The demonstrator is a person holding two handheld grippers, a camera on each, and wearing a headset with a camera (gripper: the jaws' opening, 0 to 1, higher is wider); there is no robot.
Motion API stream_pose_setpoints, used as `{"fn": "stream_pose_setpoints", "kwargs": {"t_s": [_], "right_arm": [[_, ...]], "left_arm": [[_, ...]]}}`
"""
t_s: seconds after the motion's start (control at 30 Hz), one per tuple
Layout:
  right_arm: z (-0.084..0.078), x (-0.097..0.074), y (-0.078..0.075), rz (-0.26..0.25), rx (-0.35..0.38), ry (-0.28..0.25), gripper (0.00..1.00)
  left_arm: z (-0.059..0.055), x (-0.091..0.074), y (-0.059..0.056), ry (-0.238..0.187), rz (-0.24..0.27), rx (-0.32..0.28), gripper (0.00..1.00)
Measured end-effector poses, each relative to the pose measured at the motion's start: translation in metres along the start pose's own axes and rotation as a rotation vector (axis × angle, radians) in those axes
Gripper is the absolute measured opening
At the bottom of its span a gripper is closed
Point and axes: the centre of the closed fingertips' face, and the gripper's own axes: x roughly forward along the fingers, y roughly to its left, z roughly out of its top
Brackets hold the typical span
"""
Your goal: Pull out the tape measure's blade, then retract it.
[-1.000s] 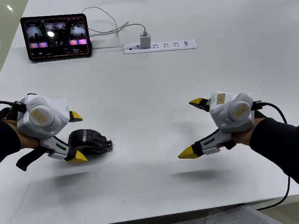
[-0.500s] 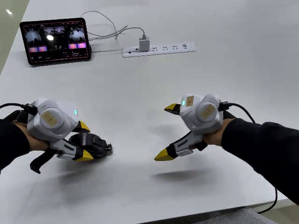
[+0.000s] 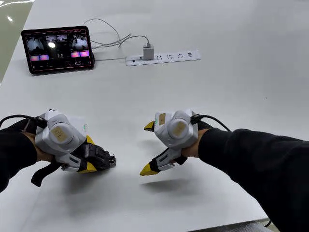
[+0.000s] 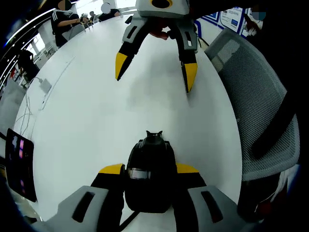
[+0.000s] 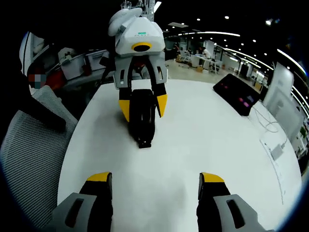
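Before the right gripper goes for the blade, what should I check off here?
1. Case held: left gripper shut on the black round-cased tape measure: ok.
2. Blade's metal hook faces the right gripper: ok.
3. Right jaws open: ok.
4. Right gripper at the hook: not ok, a gap of white table lies between.
5. Hold firm enough for a pull: cannot tell.
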Motion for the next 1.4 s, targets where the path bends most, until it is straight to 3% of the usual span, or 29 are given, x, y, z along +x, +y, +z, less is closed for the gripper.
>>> {"fn": "stream_pose_setpoints", "kwargs": {"t_s": [0.13,0.27,0.43,0.57,0.63,0.87,1.07,1.23,1.4], "right_arm": [[0.007,0.01,0.001,0.02,-0.011,-0.003,0.63],[0.02,0.019,-0.002,0.021,0.005,-0.022,0.58],[0.026,0.031,0.004,0.047,-0.019,-0.013,0.52],[0.029,0.038,0.01,0.059,0.002,-0.008,0.48],[0.029,0.041,0.014,0.072,-0.031,0.0,0.45],[0.029,0.05,0.012,0.086,-0.026,0.001,0.34],[0.027,0.06,0.016,0.129,-0.041,0.015,0.21],[0.028,0.064,0.016,0.132,-0.03,0.013,0.22],[0.029,0.07,0.021,0.144,-0.039,0.011,0.12]], "left_arm": [[-0.001,0.001,0.0,0.034,0.014,0.021,0.32],[-0.002,0.0,0.0,0.033,0.008,0.011,0.32],[-0.002,0.001,0.001,0.045,0.011,0.005,0.32],[-0.004,0.001,0.001,0.046,0.008,0.001,0.32],[-0.004,0.001,0.001,0.04,0.003,-0.006,0.32],[-0.004,0.002,0.0,0.035,-0.008,-0.008,0.32],[-0.004,0.003,-0.001,0.042,-0.003,-0.001,0.32],[-0.004,0.003,0.0,0.04,-0.005,0.004,0.32],[-0.004,0.003,0.0,0.038,-0.007,0.001,0.32]]}}
